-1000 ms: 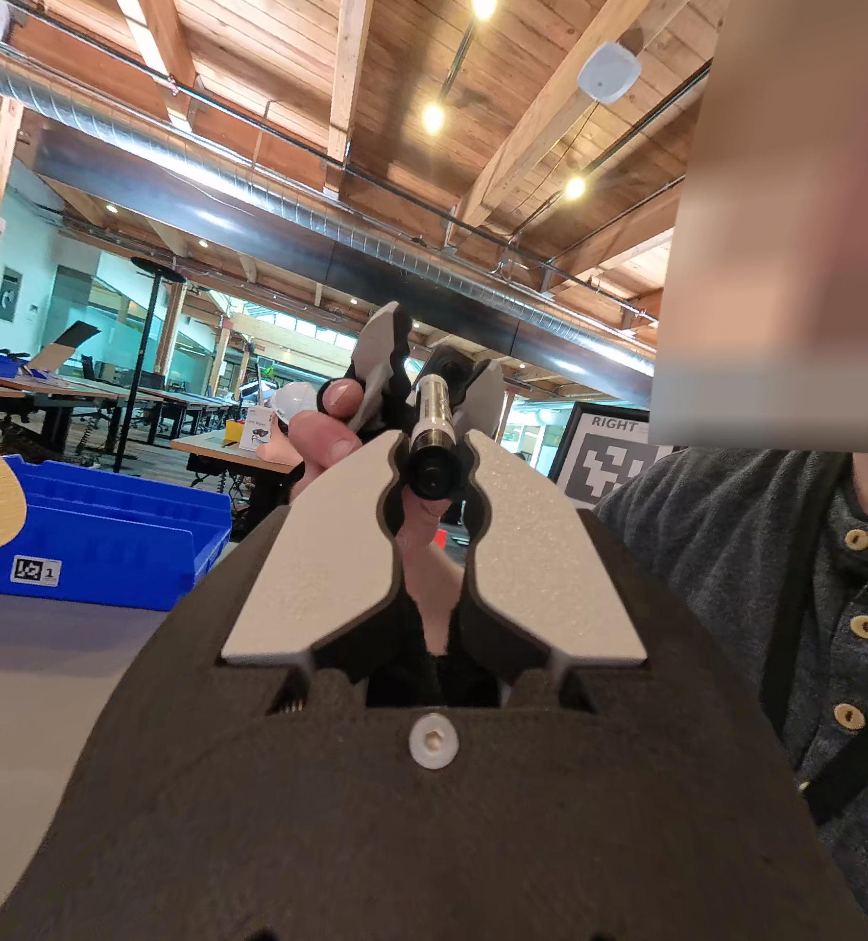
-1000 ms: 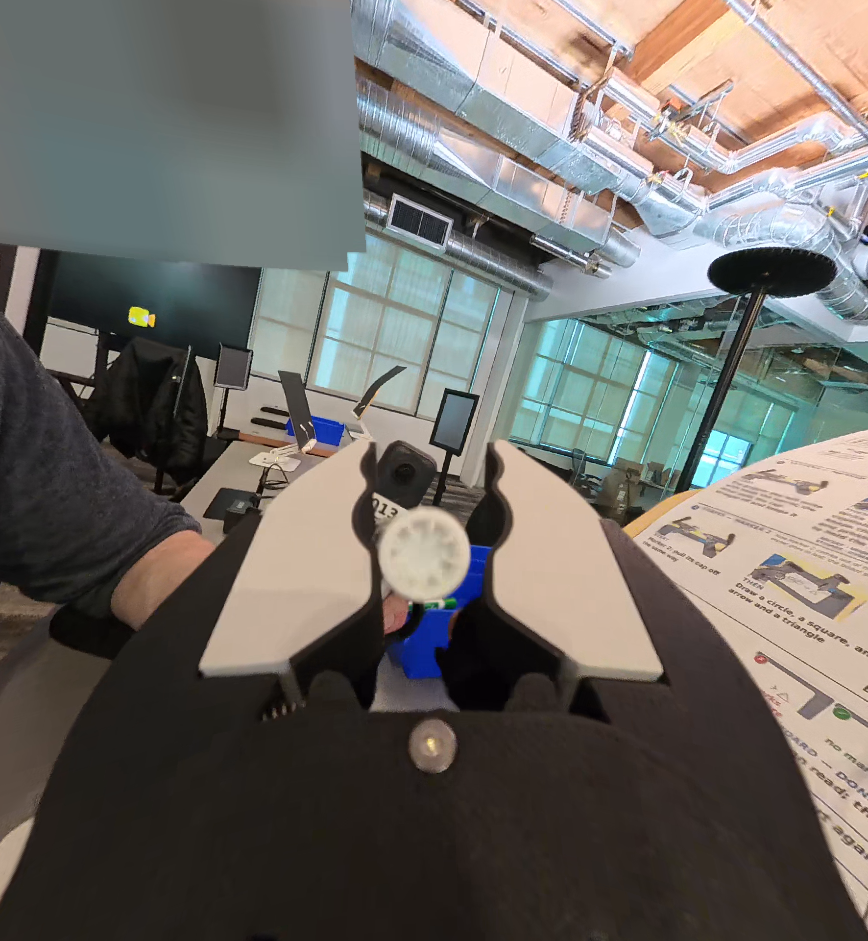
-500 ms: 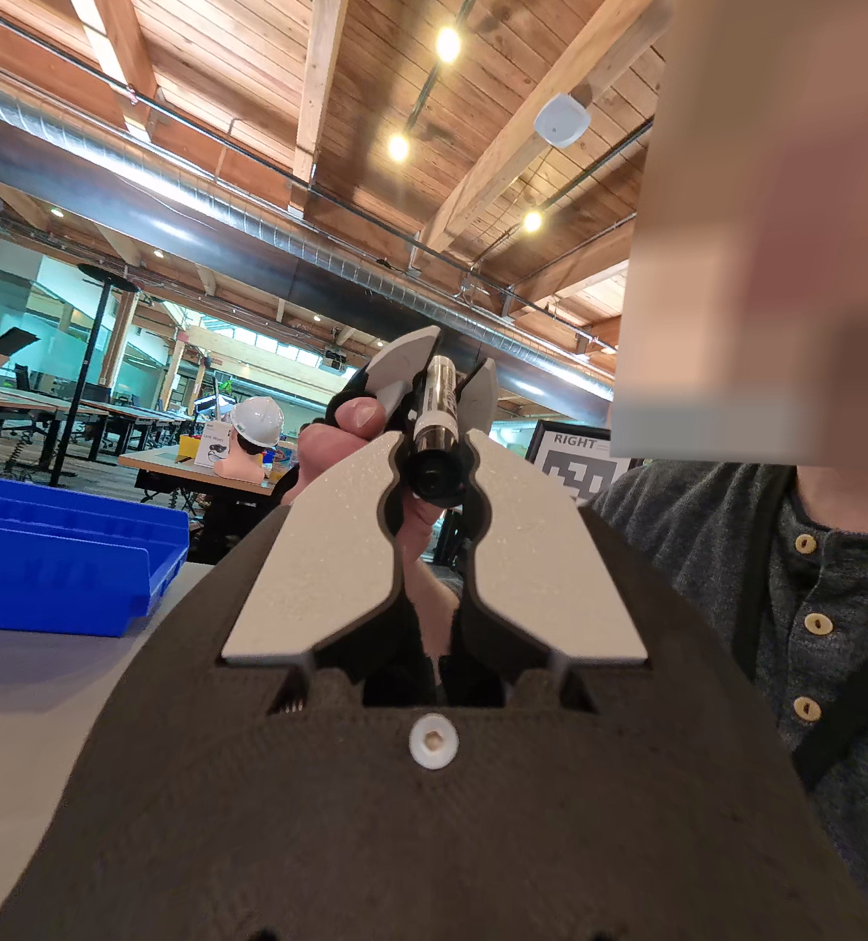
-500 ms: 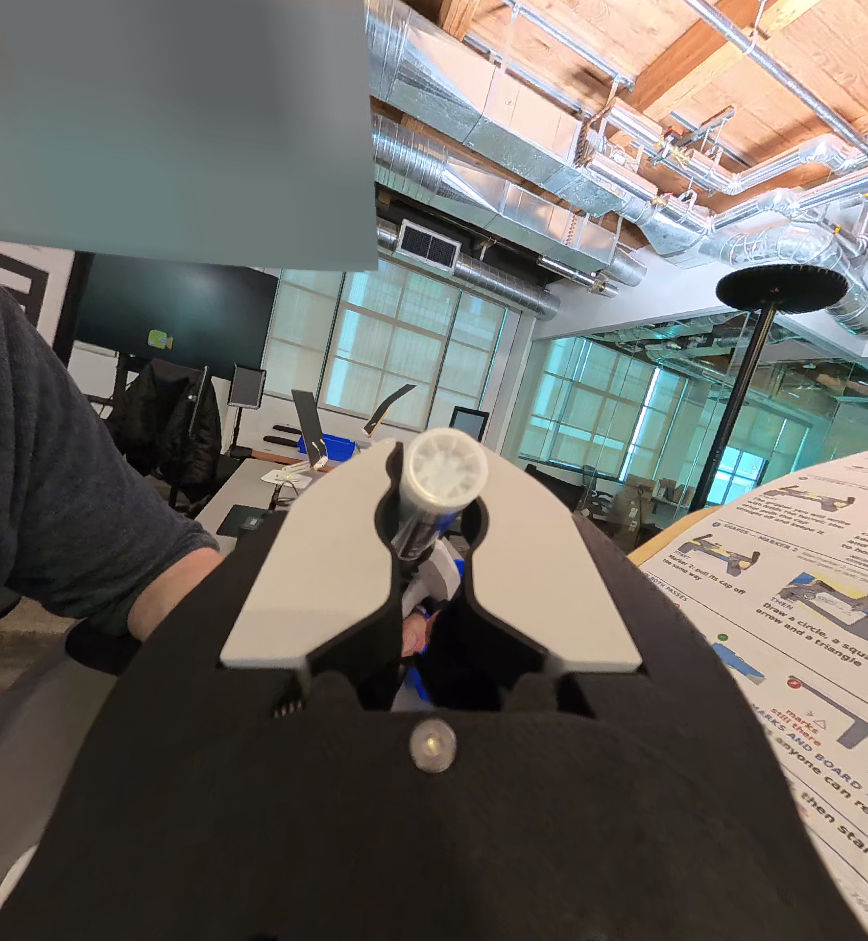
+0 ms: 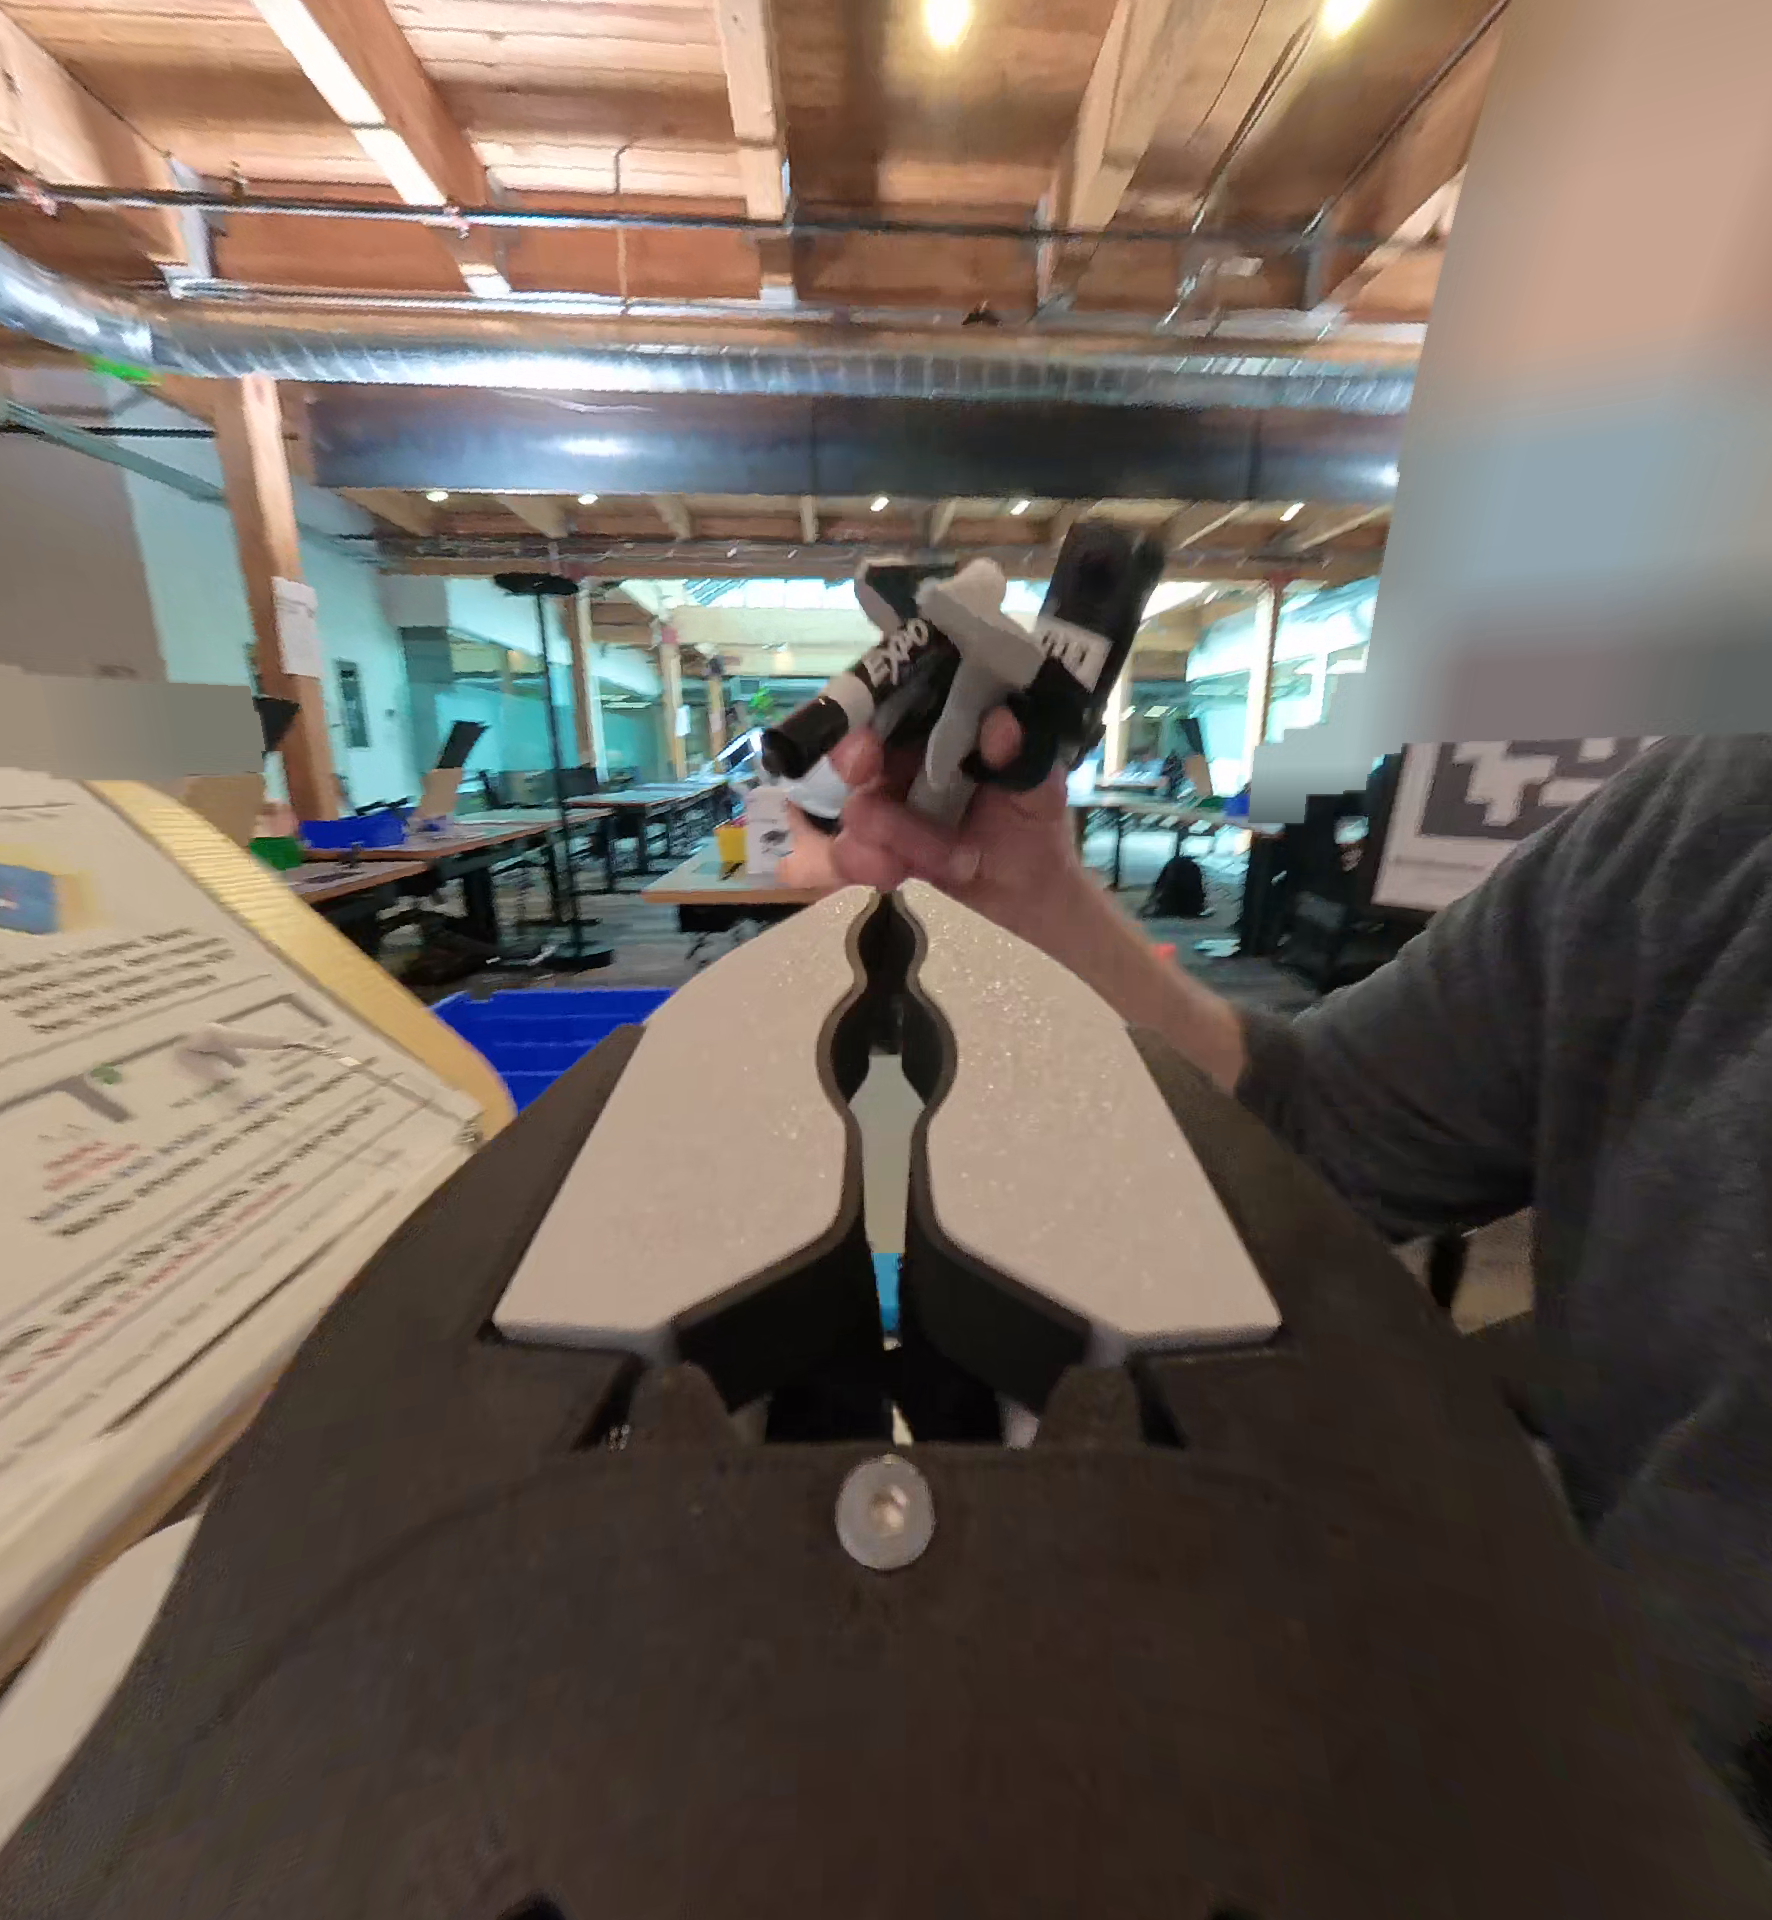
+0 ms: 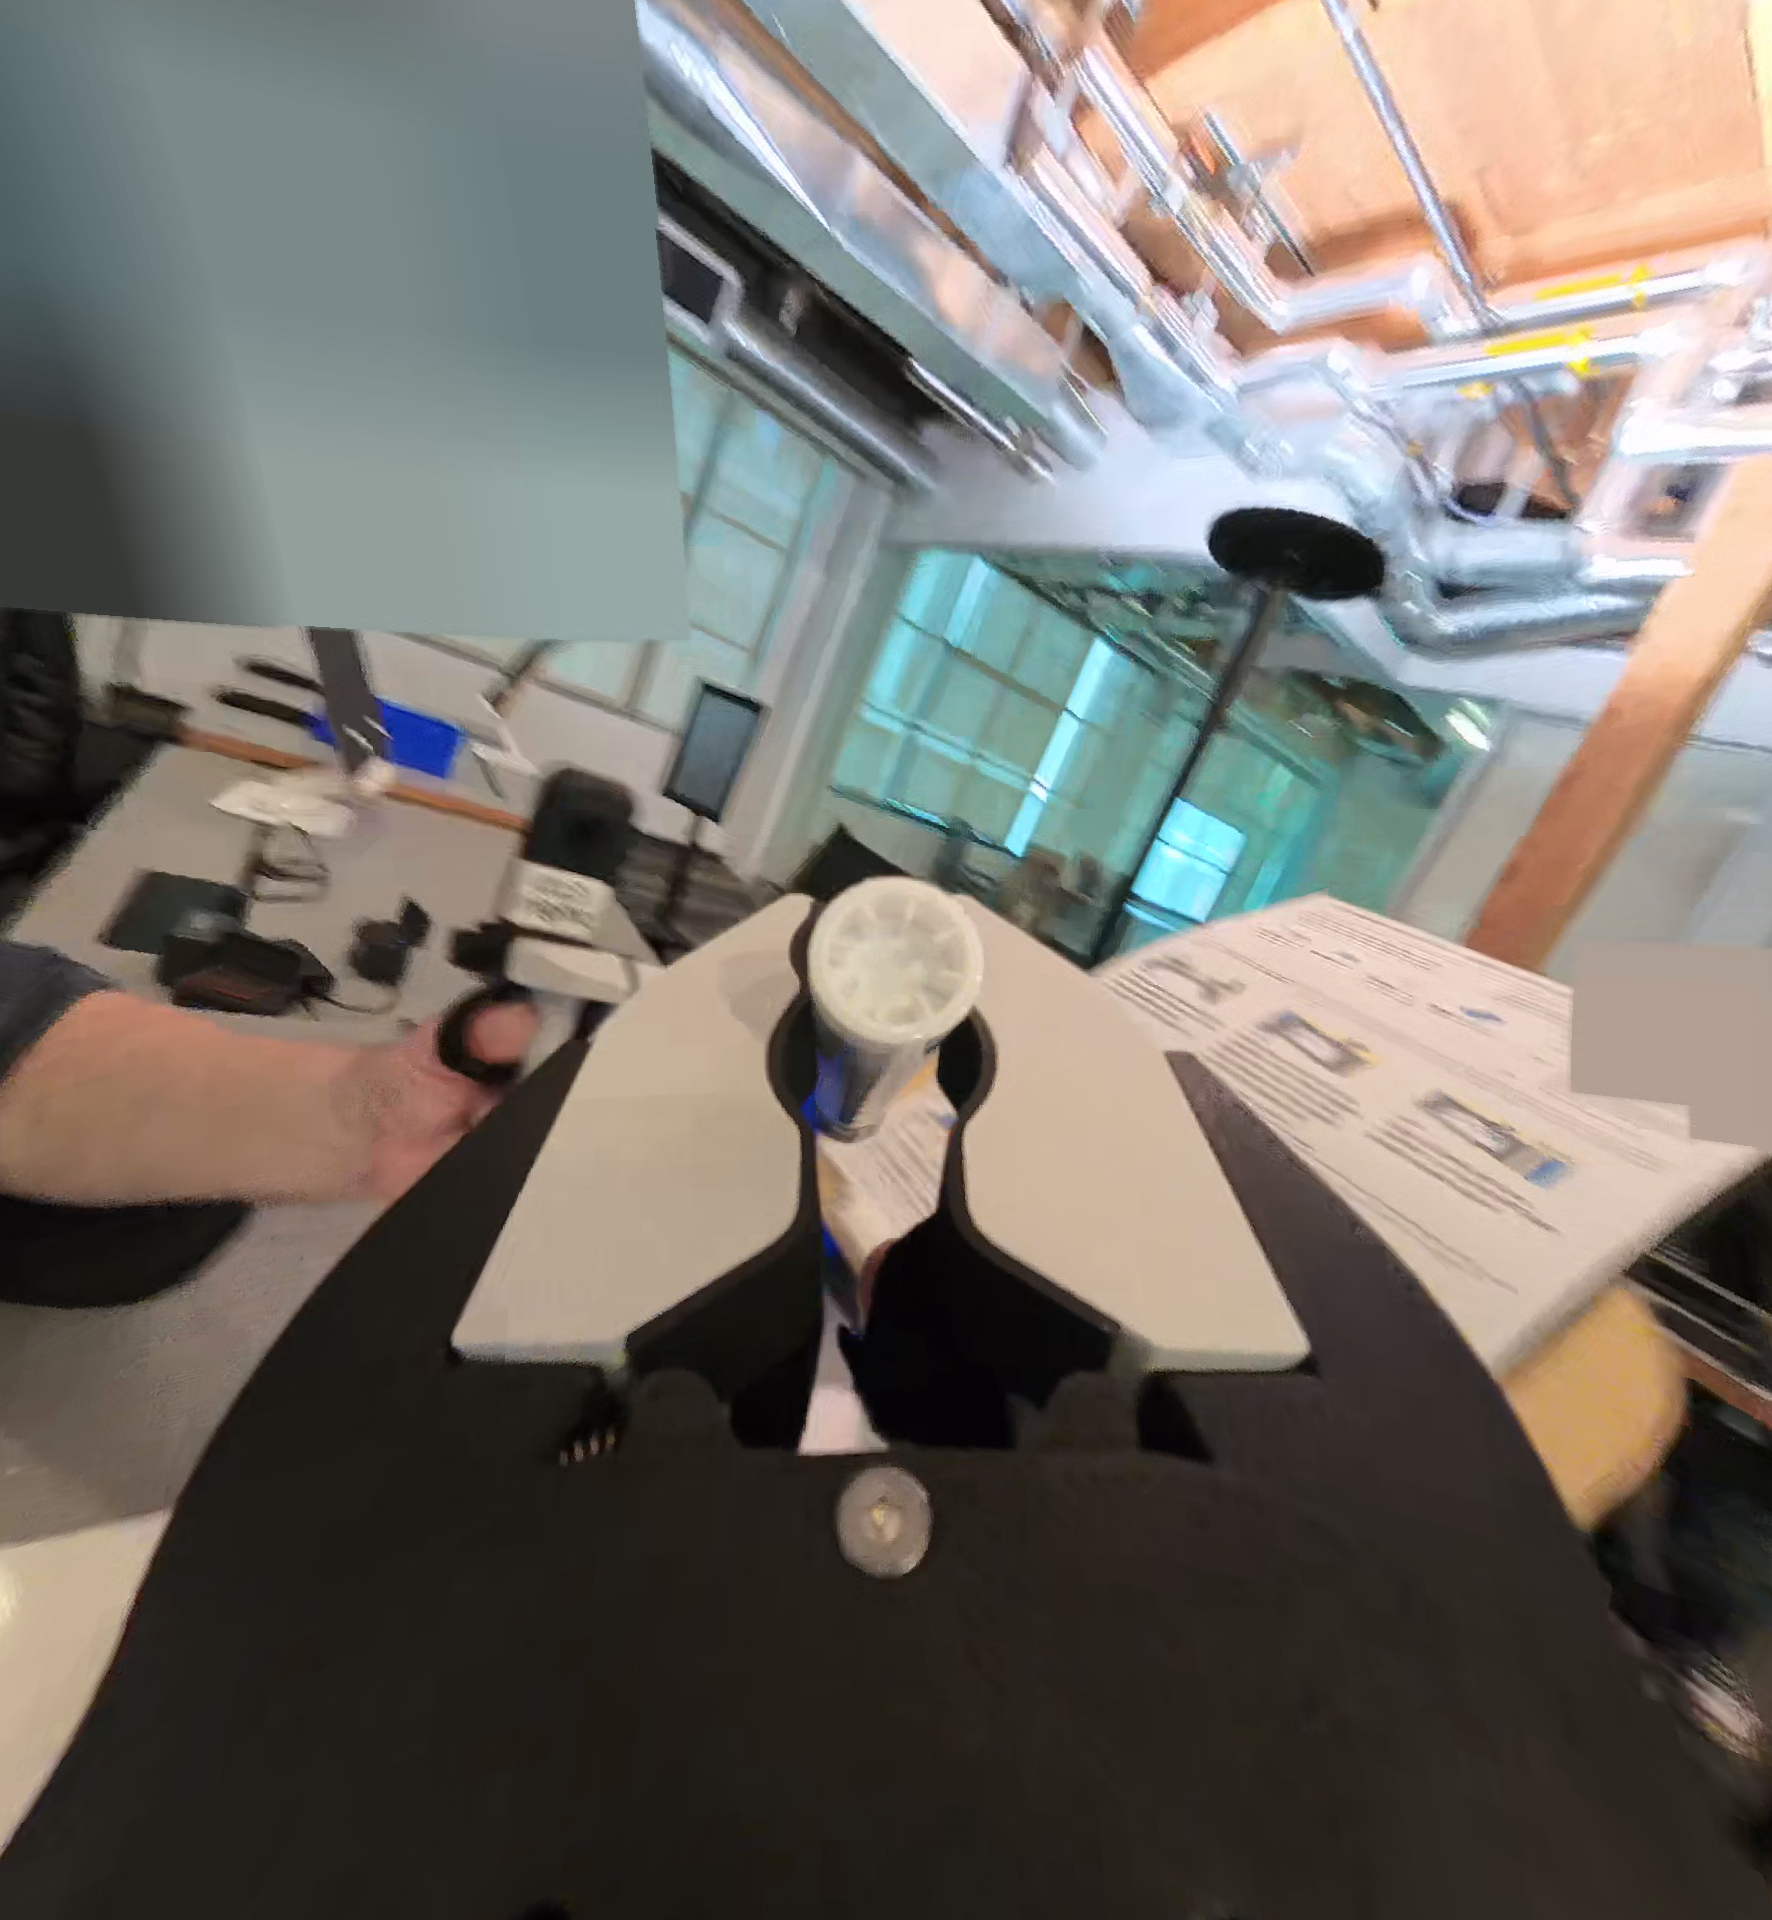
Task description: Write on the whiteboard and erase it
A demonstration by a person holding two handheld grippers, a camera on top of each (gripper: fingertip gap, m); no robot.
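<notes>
A large printed sheet (image 5: 113, 1091) on a tan board is seen at the left of the left wrist view, and the same sheet (image 6: 1401, 1049) reaches to the right of the right gripper's fingers in the right wrist view. A blue bin (image 5: 549, 1029) is seen just past the sheet's near edge. Grey tabletop (image 6: 82, 1403) is left bare on the side of the sheet where the person's forearm lies.

The right gripper (image 5: 949, 717) is held raised beyond the left gripper (image 5: 887, 914), well apart from it and clear of the sheet. It is closed on the marker (image 5: 861, 686), whose barrel is clamped between the pads. In the left wrist view the marker's long axis is tilted, its open black end pointed down toward the sheet. In the right wrist view the marker (image 6: 892, 987) is seen end-on, its ribbed white butt turned toward the camera.

The left gripper's fingers are closed tip to tip, with nothing between them.
</notes>
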